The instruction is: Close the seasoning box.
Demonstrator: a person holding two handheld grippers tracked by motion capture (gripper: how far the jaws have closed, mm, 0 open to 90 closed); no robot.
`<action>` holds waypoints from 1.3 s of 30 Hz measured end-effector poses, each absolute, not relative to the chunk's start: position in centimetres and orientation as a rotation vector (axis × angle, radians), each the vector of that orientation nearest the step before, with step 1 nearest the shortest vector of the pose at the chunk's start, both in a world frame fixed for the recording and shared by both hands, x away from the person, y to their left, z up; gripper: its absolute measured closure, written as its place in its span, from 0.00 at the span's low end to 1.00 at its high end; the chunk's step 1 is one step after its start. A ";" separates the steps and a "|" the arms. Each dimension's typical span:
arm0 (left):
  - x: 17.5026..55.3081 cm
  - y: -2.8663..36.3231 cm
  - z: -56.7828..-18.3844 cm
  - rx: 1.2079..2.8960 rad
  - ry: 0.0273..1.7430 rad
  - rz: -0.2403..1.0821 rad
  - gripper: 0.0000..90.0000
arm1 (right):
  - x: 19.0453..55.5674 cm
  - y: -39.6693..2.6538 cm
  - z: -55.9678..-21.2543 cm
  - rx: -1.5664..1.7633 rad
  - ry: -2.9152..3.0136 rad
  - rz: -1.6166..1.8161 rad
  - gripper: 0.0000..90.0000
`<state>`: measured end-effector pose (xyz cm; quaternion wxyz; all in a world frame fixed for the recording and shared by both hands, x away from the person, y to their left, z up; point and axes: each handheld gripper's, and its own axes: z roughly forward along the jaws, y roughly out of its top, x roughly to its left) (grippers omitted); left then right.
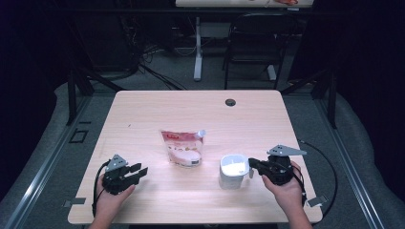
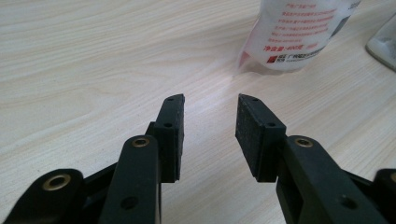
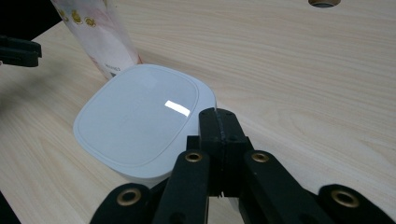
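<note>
Nearest the high view's lower edge, two hands come in at about 7 and 5 o'clock. The left gripper (image 1: 138, 172) lies low over the bench (image 1: 143, 109), its fingers (image 2: 172, 130) spread with nothing between them, aimed toward the pouch (image 1: 182, 148). The right gripper (image 1: 251, 164) has its fingers (image 3: 219, 133) pressed together, their tips right at the rim of the white lidded container (image 1: 234, 170); whether they touch it is hard to judge. The pouch stands at bench centre, at 10 o'clock from the container. Beyond the pale wood bench a cable hole (image 1: 230, 102) shows at 12 o'clock, then a dark chair (image 1: 255, 40). The left gripper view shows red print on the pouch.
</note>
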<state>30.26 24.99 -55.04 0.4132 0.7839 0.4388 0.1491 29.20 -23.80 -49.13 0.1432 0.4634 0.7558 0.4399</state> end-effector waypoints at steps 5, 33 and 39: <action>30.3 25.0 -55.1 1.973 1.100 0.375 0.69 | 29.0 -23.9 -48.7 1.330 2.151 1.295 1.00; 30.3 25.0 -55.0 1.964 1.097 0.381 0.69 | 29.0 -23.5 -48.7 1.330 2.163 1.341 1.00; 30.2 25.0 -55.0 1.961 1.098 0.385 0.69 | 29.0 -23.6 -48.8 1.333 2.165 1.341 1.00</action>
